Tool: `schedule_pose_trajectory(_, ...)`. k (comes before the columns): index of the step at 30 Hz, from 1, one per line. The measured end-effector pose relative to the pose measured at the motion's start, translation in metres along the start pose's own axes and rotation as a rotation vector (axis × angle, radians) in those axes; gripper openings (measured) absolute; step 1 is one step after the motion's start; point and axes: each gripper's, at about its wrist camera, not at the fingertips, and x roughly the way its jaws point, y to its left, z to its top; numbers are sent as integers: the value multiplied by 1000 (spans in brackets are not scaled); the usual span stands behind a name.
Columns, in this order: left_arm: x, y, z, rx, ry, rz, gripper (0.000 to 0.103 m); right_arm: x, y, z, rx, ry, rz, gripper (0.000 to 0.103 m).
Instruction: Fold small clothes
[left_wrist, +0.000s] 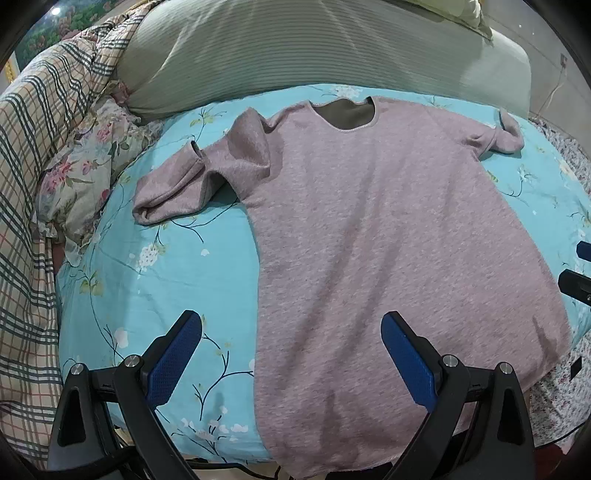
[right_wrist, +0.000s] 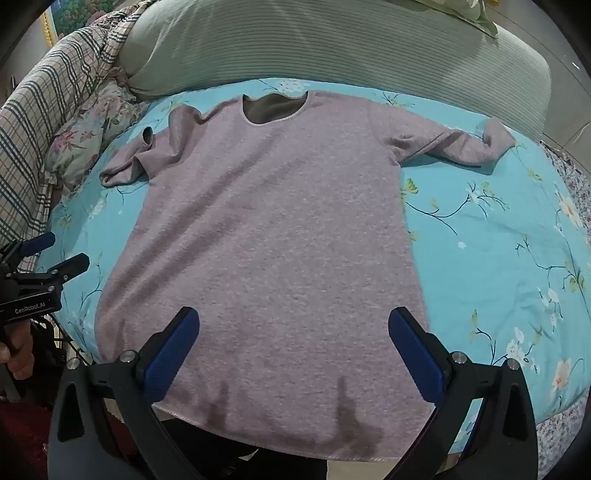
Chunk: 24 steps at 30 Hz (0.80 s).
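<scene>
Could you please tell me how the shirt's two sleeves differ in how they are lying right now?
The left sleeve is bunched and doubled back on itself, its cuff opening facing up; the right sleeve stretches out nearly straight, only its end curled. The left one sits close against the shirt body; the right one reaches away from it. Both lie on the sheet, ungripped.

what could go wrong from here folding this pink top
1. The left sleeve is already bunched and doubled over itself; folding inward from there may trap a lump.
2. The hem hangs past the edge of the blue floral sheet, so the top could slide off when pulled.
3. Both the left gripper and the right gripper hover open, gripping nothing; a shallow pinch might catch only the upper layer.
</scene>
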Motion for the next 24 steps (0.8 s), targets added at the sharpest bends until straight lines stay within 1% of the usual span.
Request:
schedule_pose_trajectory(9,-2,1,-2,-6,-9,-20,98,0,0,2,-2,-5,7,102)
schedule_pose_trajectory(11,-3,2,-1,-15,-12,-35,98,3,-6,0,-1,-4,7,102)
schedule_pose_trajectory(13,-2,1,-1,-12,-8,-31,98,3,-3,1,1,-4,7,102)
schedule_pose_trajectory(14,-1,1,0,3,3,-10,98,3,-3,1,-1,-4,5,102)
schedule_pose_trajectory(17,0,-1,1,10,25,-1,98,2,-2,2,-2,-9,4,102)
schedule_pose_trajectory(20,0,-1,1,11,8,6,98,0,0,4,0,-15,8,102)
schedule_pose_trajectory(24,1,-1,3,0,14,-7,98,2,-5,9,5,5,13,102)
